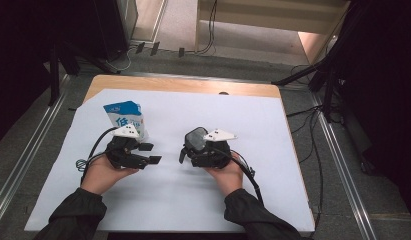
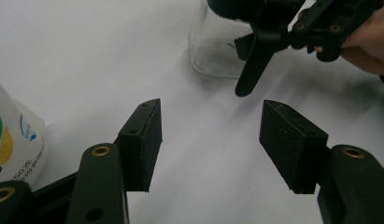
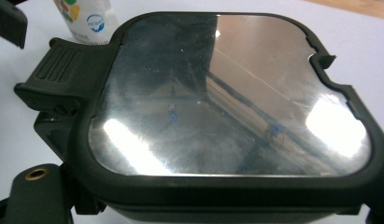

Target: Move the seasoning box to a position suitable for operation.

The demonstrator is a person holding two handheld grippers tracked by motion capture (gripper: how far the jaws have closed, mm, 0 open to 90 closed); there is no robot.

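Left claw point(image 1: 149, 153) gapes empty; right claw point(image 1: 189, 150) state hidden

In the right gripper view, the right claw's fingertips are hidden beneath the container lid point(image 3: 236, 98). The milk carton point(image 2: 14, 144) is cut off by the left edge of the left gripper view, and its print is too blurred to be read.
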